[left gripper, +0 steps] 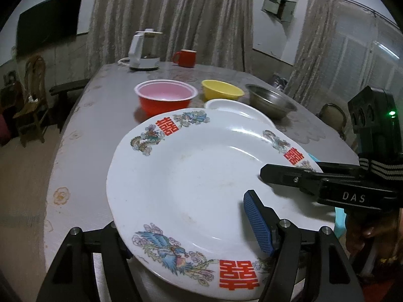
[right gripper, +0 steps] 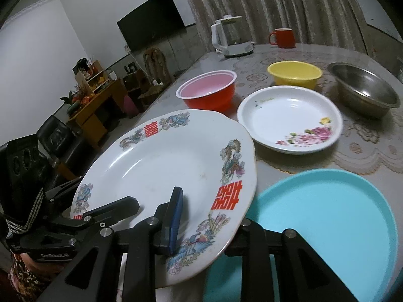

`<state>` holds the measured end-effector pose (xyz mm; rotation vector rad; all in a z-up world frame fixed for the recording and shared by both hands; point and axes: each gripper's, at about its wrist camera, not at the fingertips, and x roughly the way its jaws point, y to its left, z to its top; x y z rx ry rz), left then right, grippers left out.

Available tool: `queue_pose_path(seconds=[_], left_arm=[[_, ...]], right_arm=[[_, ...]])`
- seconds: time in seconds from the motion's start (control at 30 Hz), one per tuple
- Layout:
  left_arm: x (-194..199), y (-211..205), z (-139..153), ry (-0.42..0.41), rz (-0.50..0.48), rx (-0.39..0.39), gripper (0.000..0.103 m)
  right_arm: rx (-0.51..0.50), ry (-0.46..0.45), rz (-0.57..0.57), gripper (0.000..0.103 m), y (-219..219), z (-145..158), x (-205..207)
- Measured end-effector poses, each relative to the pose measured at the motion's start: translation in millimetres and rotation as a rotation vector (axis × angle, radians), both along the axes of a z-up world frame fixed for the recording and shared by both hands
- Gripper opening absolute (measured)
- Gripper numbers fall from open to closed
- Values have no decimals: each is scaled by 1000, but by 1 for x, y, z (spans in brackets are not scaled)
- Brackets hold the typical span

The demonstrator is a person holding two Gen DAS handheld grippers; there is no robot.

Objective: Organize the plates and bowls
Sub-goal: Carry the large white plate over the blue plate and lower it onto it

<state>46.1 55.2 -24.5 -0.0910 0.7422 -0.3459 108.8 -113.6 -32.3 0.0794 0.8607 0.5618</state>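
White china, red double-happiness characters and phoenixes round the rim: the big plate (left gripper: pixel 191 176), up off the table (right gripper: pixel 365 151) and tilted, held at its near edge from both sides. Right gripper (right gripper: pixel 212 209) nearly closed, blue pad on top of the rim, other finger underneath, so pinching it for real. Left gripper (left gripper: pixel 183 216) a lot wider, one pad on the upper face, other finger tucked below. Can't tell if actually squeezing or just cradling, contact hidden under the plate. Next stop probably a stack: turquoise plate (right gripper: pixel 327 214) right below the right-hand rim, flowered plate (right gripper: pixel 289 115) further ahead and to the right, near the red bowl (right gripper: pixel 209 98). Right hand nearer to both. Near rim partly covered by the fingers, underside unseen.
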Motion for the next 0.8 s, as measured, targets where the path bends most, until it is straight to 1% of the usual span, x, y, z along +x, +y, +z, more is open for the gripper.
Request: queue_pose_path(seconds=[0.43, 0.63, 0.8], left_arm=[[-18, -63, 7, -7, -140, 12, 72], [-21, -93, 3, 17, -200, 16, 72], [-21, -116, -5, 56, -246, 18, 72]], right_arm=[[11, -8, -91, 25, -58, 13, -43], [17, 6, -154, 25, -90, 13, -57], [19, 34, -198, 25, -112, 9, -62]])
